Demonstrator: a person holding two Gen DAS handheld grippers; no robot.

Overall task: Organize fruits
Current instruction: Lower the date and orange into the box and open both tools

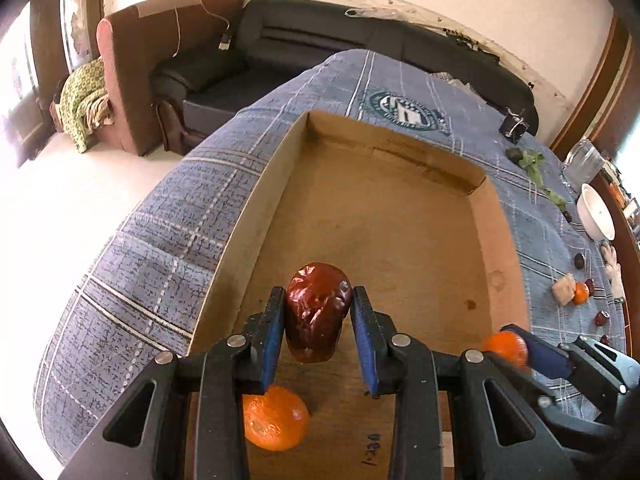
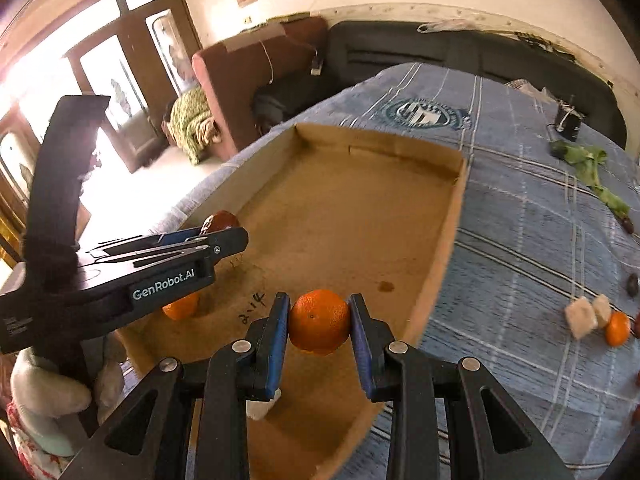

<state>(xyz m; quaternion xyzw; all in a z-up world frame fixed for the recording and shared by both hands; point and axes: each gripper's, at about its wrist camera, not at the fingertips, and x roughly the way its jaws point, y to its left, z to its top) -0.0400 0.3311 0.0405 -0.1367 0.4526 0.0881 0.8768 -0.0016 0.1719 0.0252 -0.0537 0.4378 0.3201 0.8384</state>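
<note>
On the table: a blue plaid cloth [image 1: 132, 256] covers the top, and a cardboard tray [image 1: 256, 200] lies open on it.
Tray: shallow, brown, low walls; both grippers hang over its near end, pointing down into it.
Left gripper [image 1: 319, 316]: clenched on a date [image 1: 316, 308], blue pads pressing its two sides; the date's far end sticks out past the fingertips, clear of the tray floor.
Right gripper [image 2: 319, 322]: clenched on an orange [image 2: 319, 321], pads against its left and right sides, held above the tray floor near the right wall.
Orange in tray [image 1: 275, 417]: lies on the tray floor at the near end, below and just nearer than the left gripper; the left finger covers part of it.
Loose fruit: one small orange [image 2: 617, 328] rests on the cloth well right of the tray, touching two pale cubes [image 2: 580, 316].
Dark fruits [image 1: 601, 317]: several small ones scattered on the cloth at the right; too small to name surely.
Leaves [image 2: 592, 168]: green sprig on the cloth, far right.
Bowl [image 1: 596, 210]: white, at the right edge, distorted by the lens.
Hard to make out: a white lump [image 2: 262, 404] under the right gripper's left finger, mostly hidden.
Cut off: the holder's gloved hand [image 2: 44, 392] at the near left, only partly in view.
</note>
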